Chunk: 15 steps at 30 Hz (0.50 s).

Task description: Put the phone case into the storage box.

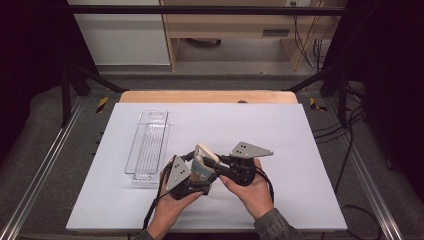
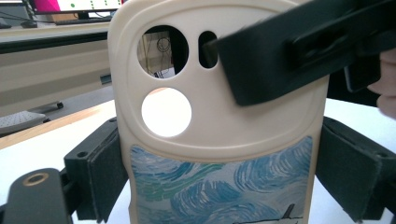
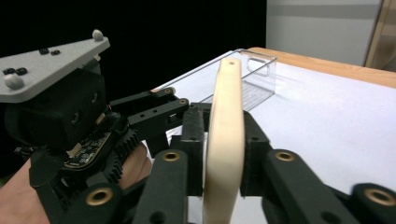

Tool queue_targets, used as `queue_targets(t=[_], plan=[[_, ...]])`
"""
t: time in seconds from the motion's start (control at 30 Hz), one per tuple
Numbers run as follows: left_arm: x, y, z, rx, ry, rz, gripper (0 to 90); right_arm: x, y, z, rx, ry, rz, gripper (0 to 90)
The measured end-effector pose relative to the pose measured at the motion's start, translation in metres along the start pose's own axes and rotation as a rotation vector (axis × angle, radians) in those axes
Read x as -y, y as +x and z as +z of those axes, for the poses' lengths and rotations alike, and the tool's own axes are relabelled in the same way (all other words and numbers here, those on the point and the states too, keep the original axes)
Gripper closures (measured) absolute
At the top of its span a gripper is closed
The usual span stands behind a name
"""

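Observation:
A cream phone case (image 1: 202, 161) with a blue swirl print (image 2: 219, 186) stands upright above the table's front middle. My left gripper (image 1: 199, 175) is shut on it, one pad (image 2: 100, 172) on each long side edge. My right gripper (image 3: 224, 154) comes in from the right and straddles the case's upper end, one jaw over the face and one behind the back. A thin dark gap shows beside its left pad (image 3: 194, 149), so it stands open around the case (image 3: 225, 140). In the left gripper view, one of its jaws lies across the case's upper right.
A clear plastic tray (image 1: 147, 147) lies lengthwise left of the hands, also seen behind the case (image 3: 254, 77). A white sheet (image 1: 300, 150) covers the table, with a wooden edge (image 1: 210, 96) at the back. Black frame struts and cables flank both sides.

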<state>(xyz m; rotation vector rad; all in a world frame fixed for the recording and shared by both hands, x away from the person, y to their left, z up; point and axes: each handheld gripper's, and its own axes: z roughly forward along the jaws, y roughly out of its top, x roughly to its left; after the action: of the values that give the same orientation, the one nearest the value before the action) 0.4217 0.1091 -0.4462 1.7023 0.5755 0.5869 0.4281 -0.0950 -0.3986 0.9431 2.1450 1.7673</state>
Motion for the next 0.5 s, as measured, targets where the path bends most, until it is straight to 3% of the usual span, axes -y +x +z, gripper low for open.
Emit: queue_targets(t=[0.17, 0.5], plan=[[0.001, 0.002, 0.000, -0.009, 0.006, -0.005, 11.0, -0.003, 0.001, -0.007, 0.036, -0.008, -0.005, 58.0], [0.002, 0.007, -0.002, -0.035, 0.004, -0.022, 11.1, -0.010, -0.001, -0.021, 0.100, -0.038, -0.022, 41.5]])
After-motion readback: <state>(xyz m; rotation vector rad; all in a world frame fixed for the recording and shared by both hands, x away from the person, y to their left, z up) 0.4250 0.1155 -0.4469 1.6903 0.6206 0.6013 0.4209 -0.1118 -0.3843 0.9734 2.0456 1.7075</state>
